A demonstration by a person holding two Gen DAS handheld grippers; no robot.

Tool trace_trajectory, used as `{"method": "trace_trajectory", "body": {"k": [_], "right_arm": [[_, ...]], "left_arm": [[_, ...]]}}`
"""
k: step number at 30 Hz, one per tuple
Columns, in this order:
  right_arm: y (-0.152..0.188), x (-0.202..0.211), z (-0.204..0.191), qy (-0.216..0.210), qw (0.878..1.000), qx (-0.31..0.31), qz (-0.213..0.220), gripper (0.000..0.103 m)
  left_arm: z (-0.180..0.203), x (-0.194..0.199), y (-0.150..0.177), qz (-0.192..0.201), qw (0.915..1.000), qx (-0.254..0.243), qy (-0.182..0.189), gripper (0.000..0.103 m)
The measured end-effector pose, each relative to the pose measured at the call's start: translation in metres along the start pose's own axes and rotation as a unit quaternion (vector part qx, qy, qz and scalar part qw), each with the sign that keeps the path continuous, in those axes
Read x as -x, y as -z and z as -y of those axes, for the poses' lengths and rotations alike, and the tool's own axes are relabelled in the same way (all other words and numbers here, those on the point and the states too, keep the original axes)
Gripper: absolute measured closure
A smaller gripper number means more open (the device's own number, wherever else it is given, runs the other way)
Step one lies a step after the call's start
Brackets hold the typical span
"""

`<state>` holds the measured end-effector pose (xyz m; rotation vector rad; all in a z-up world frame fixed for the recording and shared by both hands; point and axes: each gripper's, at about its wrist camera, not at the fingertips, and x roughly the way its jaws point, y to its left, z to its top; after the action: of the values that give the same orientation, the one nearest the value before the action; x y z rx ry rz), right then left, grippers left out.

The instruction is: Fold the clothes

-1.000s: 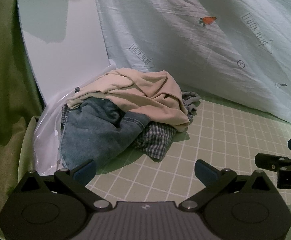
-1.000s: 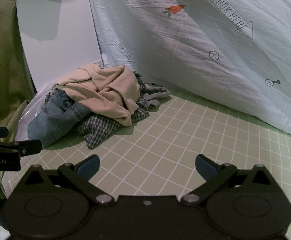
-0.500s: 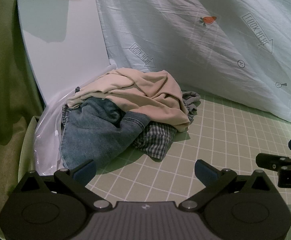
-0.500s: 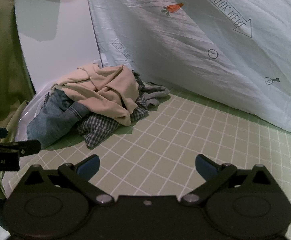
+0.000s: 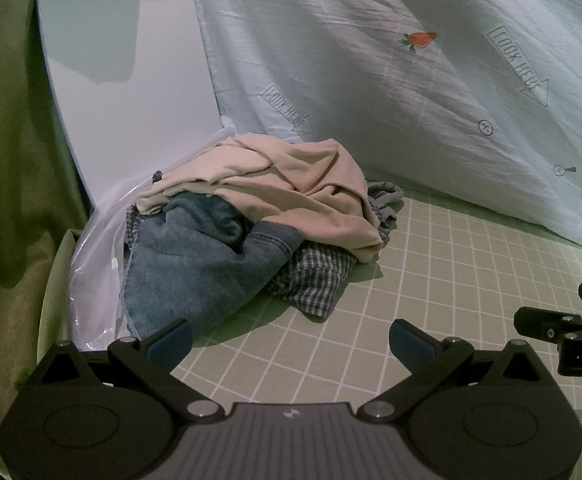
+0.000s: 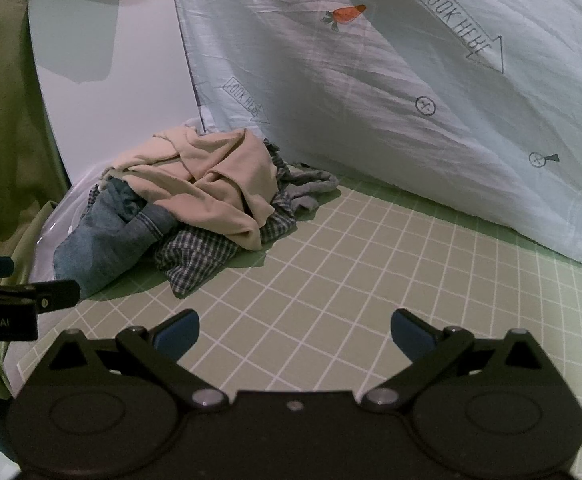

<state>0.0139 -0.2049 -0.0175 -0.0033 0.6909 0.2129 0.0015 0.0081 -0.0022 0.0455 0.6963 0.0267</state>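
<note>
tabletop (image 6: 371,280): green gridded mat. clothes pile (image 5: 251,220) at far left corner, against white board (image 5: 131,100) and printed sheet (image 6: 411,100). left tool (image 5: 291,340), right tool (image 6: 295,330): both spread wide, empty.

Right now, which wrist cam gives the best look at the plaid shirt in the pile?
Right wrist. The plaid shirt shows a wide front patch plus a strip running back beside the beige garment. In the left wrist view the plaid shirt shows less, mostly one patch tucked under the jeans and the beige garment.
</note>
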Motion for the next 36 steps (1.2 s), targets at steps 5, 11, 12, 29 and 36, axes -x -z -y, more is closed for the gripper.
{"method": "trace_trajectory", "body": {"k": [5,11,12,29,36], "right_arm": [[-0.001,-0.004,0.001,0.000,1.000,0.004,-0.002,0.000],[-0.008,-0.014,0.005,0.001,1.000,0.003,-0.001,0.000],[-0.010,-0.016,0.006,0.002,1.000,0.001,0.000,0.000],[-0.123,-0.124,-0.006,-0.011,1.000,0.001,0.025,0.001],[-0.178,-0.202,-0.048,-0.061,0.997,0.039,0.028,0.009]], "left_arm": [[-0.002,-0.002,0.000,0.002,1.0000,0.003,0.001,0.000],[-0.004,-0.013,-0.010,0.002,0.9999,0.010,-0.002,0.000],[-0.004,-0.016,-0.013,0.002,0.9999,0.011,-0.003,0.000],[-0.073,-0.112,-0.102,-0.014,0.9932,0.113,-0.027,0.000],[-0.106,-0.172,-0.141,-0.023,0.9812,0.189,-0.034,0.010]]}}
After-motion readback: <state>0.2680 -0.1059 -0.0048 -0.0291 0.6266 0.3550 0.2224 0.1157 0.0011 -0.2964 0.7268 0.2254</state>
